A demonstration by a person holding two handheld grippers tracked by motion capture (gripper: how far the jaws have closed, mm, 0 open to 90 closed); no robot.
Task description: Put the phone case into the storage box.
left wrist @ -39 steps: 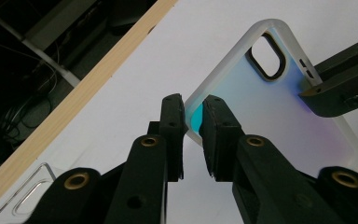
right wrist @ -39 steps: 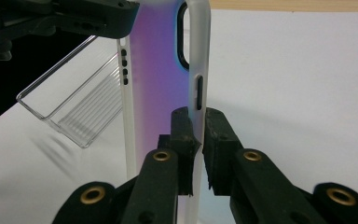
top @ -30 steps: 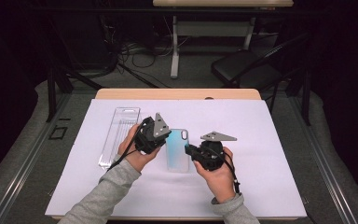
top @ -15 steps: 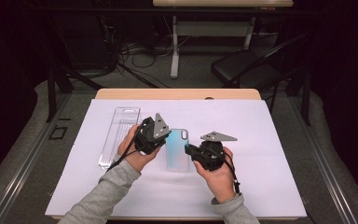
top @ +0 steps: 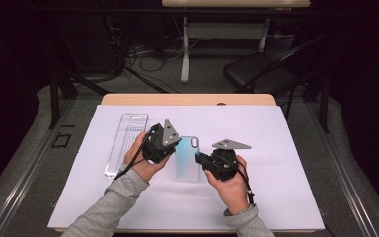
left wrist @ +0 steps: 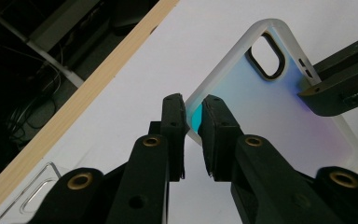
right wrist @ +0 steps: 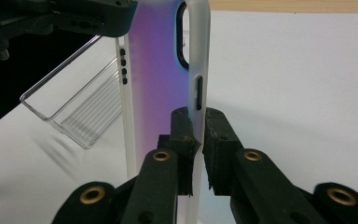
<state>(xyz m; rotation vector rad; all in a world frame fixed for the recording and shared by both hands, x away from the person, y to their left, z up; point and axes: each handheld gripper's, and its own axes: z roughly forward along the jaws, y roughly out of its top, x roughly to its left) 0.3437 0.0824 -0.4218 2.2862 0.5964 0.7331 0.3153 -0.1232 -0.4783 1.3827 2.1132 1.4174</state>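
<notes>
A translucent phone case with an iridescent blue-purple back and a black-ringed camera cutout is held just above the white table cover between both hands. My left gripper is shut on its left rim; in the left gripper view the jaws pinch the frosted edge of the case at my left gripper. My right gripper is shut on the opposite rim; in the right gripper view my right gripper clamps the case just below a side button slot.
A clear plastic package tray lies on the white cover left of my hands, seen also as the tray. The wooden table edge runs along the far side. A dark chair and cables sit beyond the table.
</notes>
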